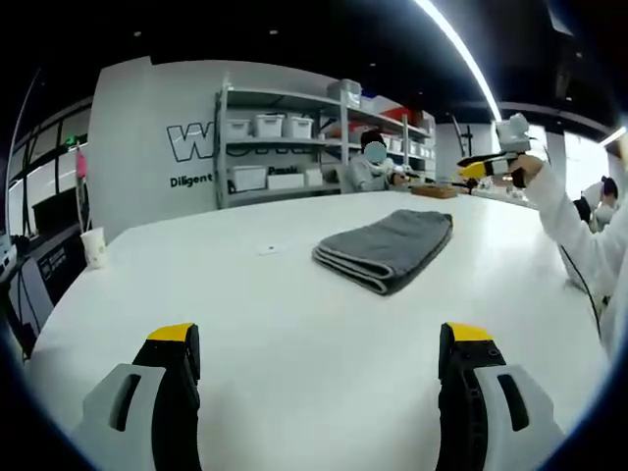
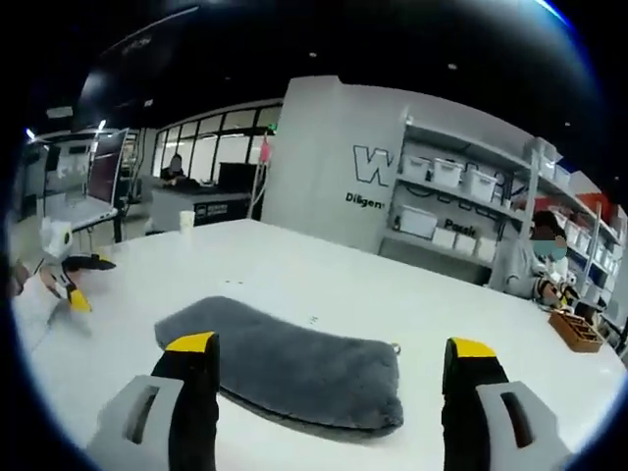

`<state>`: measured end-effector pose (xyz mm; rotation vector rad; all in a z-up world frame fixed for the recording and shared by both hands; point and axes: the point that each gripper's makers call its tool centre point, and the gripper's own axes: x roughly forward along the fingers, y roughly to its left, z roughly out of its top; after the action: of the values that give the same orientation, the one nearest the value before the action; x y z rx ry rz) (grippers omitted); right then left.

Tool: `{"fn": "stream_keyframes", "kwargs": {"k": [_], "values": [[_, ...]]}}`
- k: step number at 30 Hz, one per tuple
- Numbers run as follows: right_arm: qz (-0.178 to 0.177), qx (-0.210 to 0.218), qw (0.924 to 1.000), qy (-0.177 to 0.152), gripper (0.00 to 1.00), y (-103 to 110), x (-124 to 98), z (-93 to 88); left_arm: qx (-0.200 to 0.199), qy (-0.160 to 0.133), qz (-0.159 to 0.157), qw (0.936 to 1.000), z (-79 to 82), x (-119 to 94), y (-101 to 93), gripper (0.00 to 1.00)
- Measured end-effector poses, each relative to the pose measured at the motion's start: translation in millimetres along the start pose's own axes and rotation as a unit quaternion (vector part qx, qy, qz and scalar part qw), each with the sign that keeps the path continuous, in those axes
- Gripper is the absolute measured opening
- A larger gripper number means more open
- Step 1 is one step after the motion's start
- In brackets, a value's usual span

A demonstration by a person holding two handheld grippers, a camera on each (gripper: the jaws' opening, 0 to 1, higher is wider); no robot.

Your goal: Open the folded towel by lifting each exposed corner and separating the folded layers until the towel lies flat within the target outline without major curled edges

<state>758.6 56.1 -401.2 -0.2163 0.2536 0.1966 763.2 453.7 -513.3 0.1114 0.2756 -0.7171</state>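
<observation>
A grey towel (image 1: 388,247) lies folded in several layers on the white table (image 1: 245,294), ahead and a little right of my left gripper (image 1: 320,339), which stands open well short of it. In the right gripper view the same towel (image 2: 285,368) lies just beyond my right gripper (image 2: 332,345), whose jaws are spread wide with nothing between them. From the left gripper view, the right gripper (image 1: 496,162) hangs above the table's far right side in a white-sleeved hand. From the right gripper view, the left gripper (image 2: 64,275) sits low at the table's left edge.
A paper cup (image 1: 94,245) stands near the table's edge. A wooden box (image 2: 574,332) sits at another edge by a seated person (image 1: 371,167). Shelves with white bins (image 1: 294,128) line the wall behind. A small speck (image 1: 267,251) lies on the table beside the towel.
</observation>
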Motion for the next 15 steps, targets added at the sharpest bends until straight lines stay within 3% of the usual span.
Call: {"fn": "stream_keyframes", "kwargs": {"k": [11,15], "values": [[0.04,-0.023,0.9989,-0.011,0.99,34,-1,11.3,-0.001,-0.001,-0.001,1.0,0.8,0,0.9,1.0],[0.061,-0.04,0.9971,-0.021,0.99,61,10,14.5,0.0,-0.001,-0.002,1.0,1.3,0,-0.1,1.0]]}}
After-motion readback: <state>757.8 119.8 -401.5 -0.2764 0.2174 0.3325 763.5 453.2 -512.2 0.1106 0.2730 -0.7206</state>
